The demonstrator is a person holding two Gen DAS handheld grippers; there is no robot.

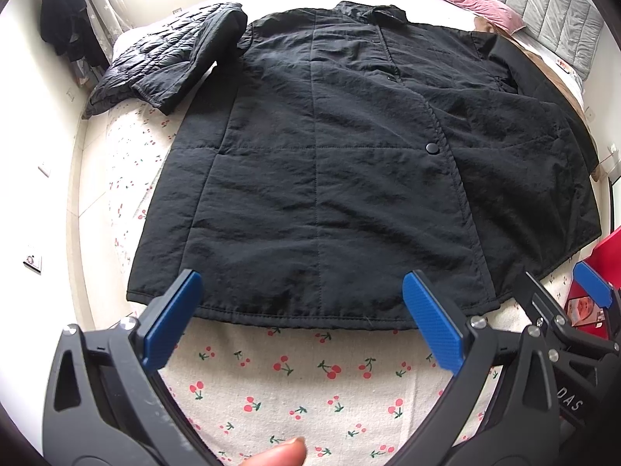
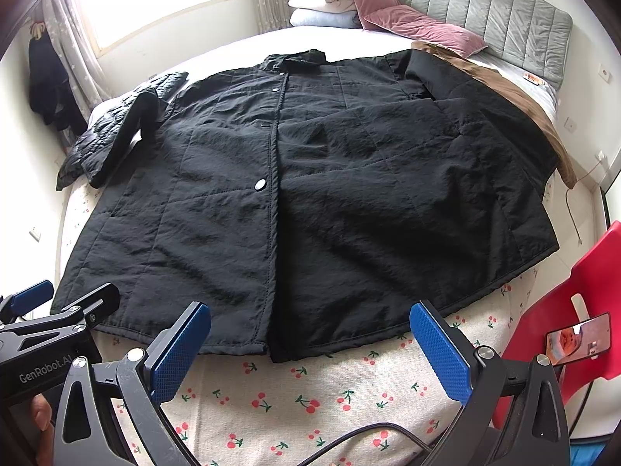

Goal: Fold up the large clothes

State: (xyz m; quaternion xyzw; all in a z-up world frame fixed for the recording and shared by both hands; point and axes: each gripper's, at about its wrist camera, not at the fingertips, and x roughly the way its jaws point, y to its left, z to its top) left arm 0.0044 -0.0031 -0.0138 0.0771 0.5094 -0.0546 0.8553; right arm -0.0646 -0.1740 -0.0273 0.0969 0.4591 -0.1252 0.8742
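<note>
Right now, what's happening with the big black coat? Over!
Left hand-held gripper open, right hand-held gripper open, both at the hem. Black coat flat on the cherry sheet, unfolded. Quilted jacket touches its left sleeve.

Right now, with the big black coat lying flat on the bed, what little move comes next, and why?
Probably lower the open left gripper onto the bottom hem of the black quilted snap-button coat and pinch it. The coat lies spread face up on the cherry-print bedsheet, nothing is gripped yet, and the open right gripper hovers just short of that hem too.
</note>
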